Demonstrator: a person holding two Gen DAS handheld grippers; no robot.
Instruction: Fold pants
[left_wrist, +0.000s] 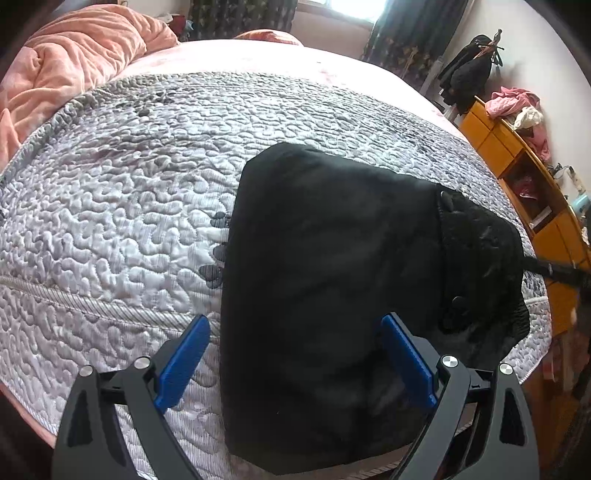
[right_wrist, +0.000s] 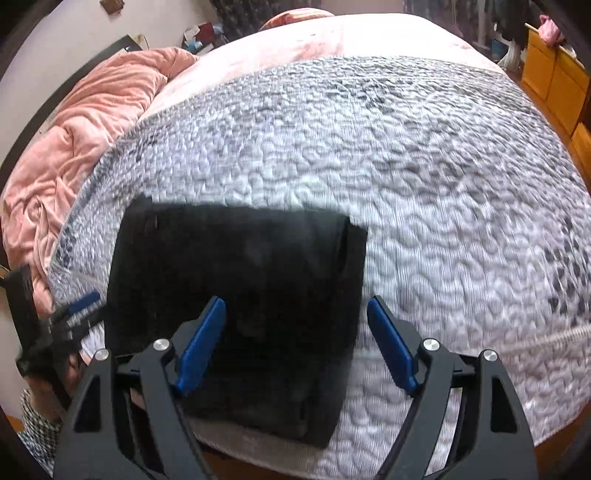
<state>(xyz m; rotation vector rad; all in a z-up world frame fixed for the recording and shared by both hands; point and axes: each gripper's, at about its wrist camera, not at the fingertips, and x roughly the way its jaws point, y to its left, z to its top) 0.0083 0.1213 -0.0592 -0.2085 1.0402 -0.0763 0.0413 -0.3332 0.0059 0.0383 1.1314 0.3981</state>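
Note:
Black pants (left_wrist: 325, 280) lie folded into a compact rectangle on the grey quilted mattress (left_wrist: 129, 206), near its front edge. Their waistband end with buttons (left_wrist: 480, 258) is at the right in the left wrist view. My left gripper (left_wrist: 295, 325) is open and empty, hovering just above the pants' near left part. In the right wrist view the pants (right_wrist: 240, 295) lie left of centre. My right gripper (right_wrist: 295, 306) is open and empty above their near right edge. The left gripper (right_wrist: 79, 308) shows at the far left of that view.
A crumpled pink blanket (left_wrist: 70, 70) lies at the bed's far left, with pink sheet (left_wrist: 258, 59) beyond the mattress pad. Orange wooden shelves (left_wrist: 532, 184) with clothes on top stand right of the bed. A coat rack with dark clothes (left_wrist: 469, 70) is behind them.

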